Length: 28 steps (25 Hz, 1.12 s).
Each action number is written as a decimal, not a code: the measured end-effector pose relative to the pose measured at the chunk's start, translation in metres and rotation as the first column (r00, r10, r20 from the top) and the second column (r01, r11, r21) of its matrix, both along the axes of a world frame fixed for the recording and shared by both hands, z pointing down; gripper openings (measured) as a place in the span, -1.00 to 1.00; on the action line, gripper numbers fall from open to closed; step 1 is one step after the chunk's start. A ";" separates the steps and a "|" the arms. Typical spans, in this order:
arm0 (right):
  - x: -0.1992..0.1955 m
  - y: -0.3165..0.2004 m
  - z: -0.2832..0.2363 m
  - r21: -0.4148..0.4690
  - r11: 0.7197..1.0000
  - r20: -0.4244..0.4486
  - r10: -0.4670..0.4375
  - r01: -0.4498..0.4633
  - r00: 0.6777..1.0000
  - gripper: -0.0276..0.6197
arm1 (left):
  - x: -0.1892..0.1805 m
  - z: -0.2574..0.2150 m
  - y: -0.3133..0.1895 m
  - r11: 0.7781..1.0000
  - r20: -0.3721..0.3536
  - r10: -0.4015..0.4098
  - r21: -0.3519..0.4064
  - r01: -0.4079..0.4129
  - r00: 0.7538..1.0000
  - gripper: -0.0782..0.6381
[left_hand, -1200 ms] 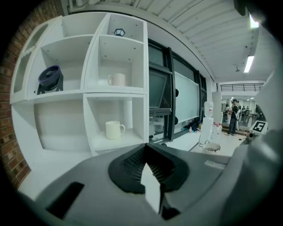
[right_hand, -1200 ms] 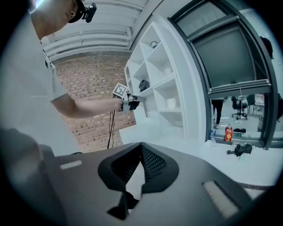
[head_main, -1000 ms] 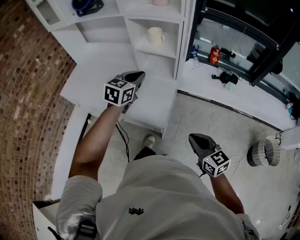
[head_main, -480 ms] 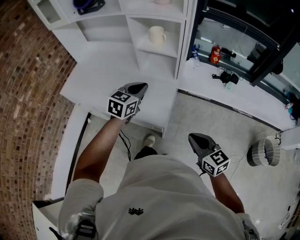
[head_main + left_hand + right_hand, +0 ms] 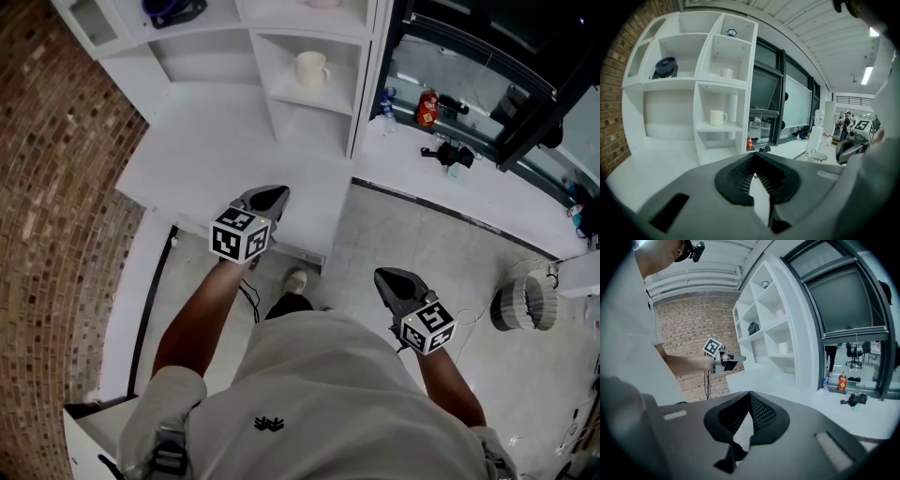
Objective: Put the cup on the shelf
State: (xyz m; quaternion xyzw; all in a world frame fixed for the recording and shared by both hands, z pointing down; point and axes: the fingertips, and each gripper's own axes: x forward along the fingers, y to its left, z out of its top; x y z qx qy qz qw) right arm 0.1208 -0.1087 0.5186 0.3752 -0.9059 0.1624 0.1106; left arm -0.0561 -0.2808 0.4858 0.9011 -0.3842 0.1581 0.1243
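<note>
1. Plainly, at the far left nothing is in play. The white bench [image 5: 192, 155] lies bare beside the brick wall [image 5: 56, 187], with no cup waiting on it.
2. The left gripper [image 5: 270, 196] hangs over the near edge of the bench, well apart from the shelf [image 5: 323, 101]. Its fingers [image 5: 738, 177] are closed right together with nothing between them.
3. The cup [image 5: 310, 68] stands upright in a lower compartment of the shelf, to the right of the bench's back corner, with its handle on the right. It sits squarely on the board, clear of the front lip and of both side walls.
4. It is a plain cream-white mug with a smooth, glossy wall and no visible print. A second, similar mug [image 5: 724, 72] stands in the compartment above, and I cannot tell which one the task means.
5. I judge the putting step done, since a cup rests on the shelf and neither gripper carries anything. What remains is only to keep both grippers away from the shelf. A stray nudge to the mug is the one risk.
6. The right gripper [image 5: 389, 279] is held low over the floor, far from the shelf. Its fingers [image 5: 761, 413] meet at the tips and are also empty.
</note>
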 end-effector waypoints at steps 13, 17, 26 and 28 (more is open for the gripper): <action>-0.009 -0.007 0.000 0.007 1.000 -0.007 -0.007 0.007 1.000 -0.88 | 0.001 0.033 0.039 0.997 -0.004 0.045 -0.056 -0.045 0.999 -0.76; -0.009 -0.008 0.000 0.007 1.000 -0.011 -0.002 0.002 1.000 -0.88 | 0.004 0.048 0.047 0.995 -0.001 0.056 -0.081 -0.056 0.998 -0.76; -0.005 -0.009 0.003 0.010 1.000 -0.013 0.000 0.000 1.000 -0.88 | 0.008 0.057 0.056 0.995 0.002 0.061 -0.082 -0.061 0.998 -0.76; -0.005 -0.009 0.004 0.010 1.000 -0.014 -0.001 0.001 1.000 -0.88 | 0.009 0.059 0.057 0.995 0.002 0.062 -0.084 -0.061 0.998 -0.76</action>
